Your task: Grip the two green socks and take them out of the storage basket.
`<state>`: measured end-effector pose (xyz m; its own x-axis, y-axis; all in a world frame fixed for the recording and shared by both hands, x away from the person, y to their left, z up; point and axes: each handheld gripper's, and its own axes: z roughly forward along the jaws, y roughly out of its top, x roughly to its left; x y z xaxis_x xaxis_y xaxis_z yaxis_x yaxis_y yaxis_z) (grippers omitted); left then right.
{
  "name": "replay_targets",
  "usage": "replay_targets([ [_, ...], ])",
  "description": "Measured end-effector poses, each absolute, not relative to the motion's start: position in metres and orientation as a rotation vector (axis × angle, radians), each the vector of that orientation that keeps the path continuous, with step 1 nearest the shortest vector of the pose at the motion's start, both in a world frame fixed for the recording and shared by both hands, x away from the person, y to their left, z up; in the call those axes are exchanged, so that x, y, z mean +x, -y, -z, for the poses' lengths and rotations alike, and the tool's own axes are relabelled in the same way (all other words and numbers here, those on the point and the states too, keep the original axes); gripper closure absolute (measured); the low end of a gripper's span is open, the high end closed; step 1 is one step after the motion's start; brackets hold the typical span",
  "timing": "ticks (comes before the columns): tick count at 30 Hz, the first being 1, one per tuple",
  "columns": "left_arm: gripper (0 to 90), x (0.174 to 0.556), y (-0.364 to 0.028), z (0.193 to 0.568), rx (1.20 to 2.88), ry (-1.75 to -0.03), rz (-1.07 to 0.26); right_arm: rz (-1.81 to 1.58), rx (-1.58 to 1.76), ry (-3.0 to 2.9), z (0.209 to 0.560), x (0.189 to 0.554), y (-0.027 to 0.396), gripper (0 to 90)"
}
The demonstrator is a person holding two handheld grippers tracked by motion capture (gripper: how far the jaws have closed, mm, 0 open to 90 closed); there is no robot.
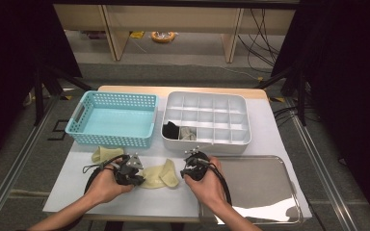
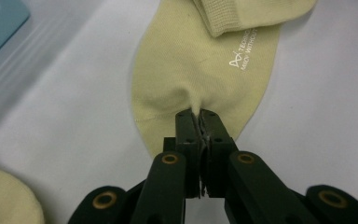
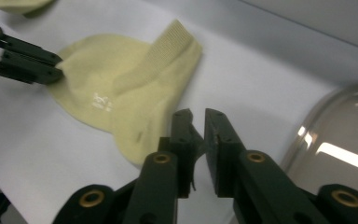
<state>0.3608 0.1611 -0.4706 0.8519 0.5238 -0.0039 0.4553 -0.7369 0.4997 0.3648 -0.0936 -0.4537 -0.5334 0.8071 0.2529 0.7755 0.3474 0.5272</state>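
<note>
A pale yellow sock [image 1: 161,175] [image 2: 200,65] [image 3: 121,88] lies on the white table cover between my two hands, its ribbed cuff [image 3: 177,44] folded over onto the foot. My left gripper [image 1: 138,179] [image 2: 199,114] [image 3: 58,70] is shut on a pinch of fabric at the sock's left end. Just off the sock's right edge, my right gripper [image 1: 185,171] [image 3: 198,116] has its jaws a narrow gap apart with nothing between them. A second yellow sock [image 1: 107,154] [image 2: 4,196] lies bunched behind my left hand.
A light blue basket [image 1: 84,113] stands at the back left. Beside it a white divided box [image 1: 243,103] holds a black sock [image 1: 171,130] and a grey sock [image 1: 188,134]. A shiny metal tray [image 1: 270,163] [image 3: 335,135] lies right of my right hand.
</note>
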Motion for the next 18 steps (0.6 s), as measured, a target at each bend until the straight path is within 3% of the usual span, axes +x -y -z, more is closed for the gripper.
replay_targets([
  [6, 86.8, 0.36, -0.161, 0.471, 2.524, -0.728, -0.181, -1.008, 1.372, -2.569, 0.45, 0.364, 0.078, 71.8],
  [18, 86.6, 0.36, -0.162, 0.471, 2.522, -0.724, -0.182, -0.972, 1.211, -2.709, 0.463, 0.363, 0.047, 71.1],
])
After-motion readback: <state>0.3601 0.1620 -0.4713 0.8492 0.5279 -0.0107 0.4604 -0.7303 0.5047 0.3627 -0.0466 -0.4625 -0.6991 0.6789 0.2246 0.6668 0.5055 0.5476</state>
